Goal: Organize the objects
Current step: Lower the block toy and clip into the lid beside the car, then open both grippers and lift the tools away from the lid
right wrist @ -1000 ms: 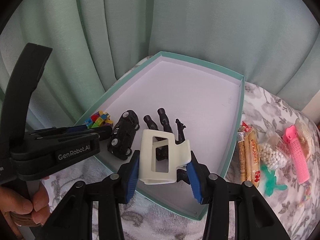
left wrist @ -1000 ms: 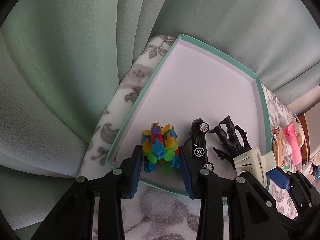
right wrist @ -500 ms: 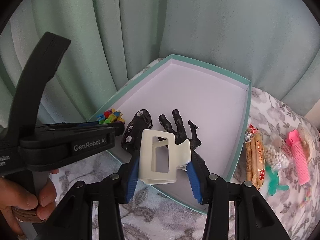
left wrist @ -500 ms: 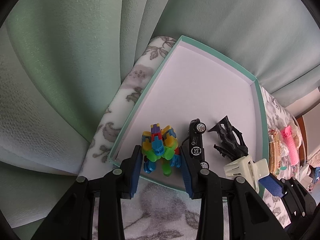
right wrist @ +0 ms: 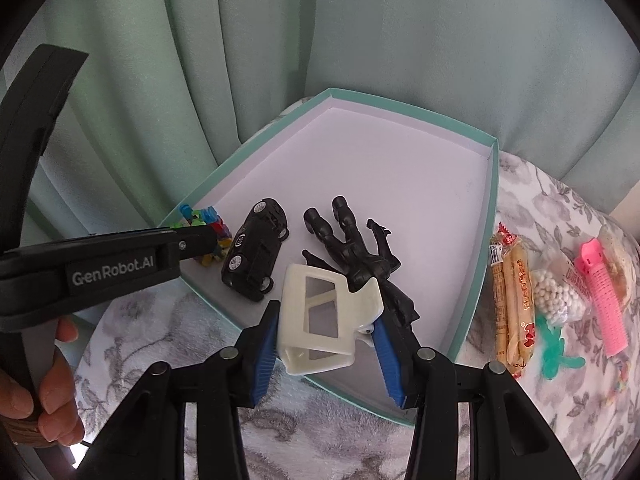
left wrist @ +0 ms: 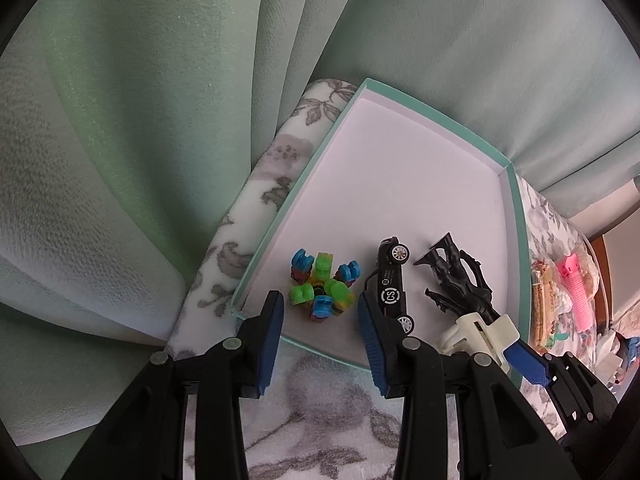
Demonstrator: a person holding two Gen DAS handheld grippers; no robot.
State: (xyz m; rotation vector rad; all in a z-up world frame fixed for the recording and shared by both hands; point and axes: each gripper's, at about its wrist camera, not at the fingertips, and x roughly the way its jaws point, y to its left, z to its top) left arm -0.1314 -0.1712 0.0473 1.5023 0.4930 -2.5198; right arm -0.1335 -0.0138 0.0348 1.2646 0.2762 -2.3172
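A teal box [left wrist: 440, 116] [right wrist: 400, 98] with a white floor holds a cluster of coloured blocks [left wrist: 322, 292] [right wrist: 204, 224], a black toy car [left wrist: 390, 284] [right wrist: 254, 256] and a black figure [left wrist: 456, 280] [right wrist: 352, 248]. My left gripper [left wrist: 320, 320] [right wrist: 198, 240] is open over the box's near left corner. The blocks lie on the floor just past its tips. My right gripper [right wrist: 326, 336] is shut on a white claw hair clip [right wrist: 328, 316] [left wrist: 480, 332]. It holds the clip above the box's front edge, over the figure's lower end.
Right of the box, on the floral blanket [right wrist: 540, 216], lie wrapped snack sticks [right wrist: 514, 304], a bag of white balls [right wrist: 554, 292], a pink hair roller [right wrist: 604, 292] and a teal piece [right wrist: 554, 344]. A green curtain [left wrist: 160, 120] hangs close behind. A hand [right wrist: 44, 380] holds the left gripper.
The blocks were between my left fingers; now they lie on the box floor and the gripper has drawn back. My right gripper with the clip has backed toward the box's front edge.
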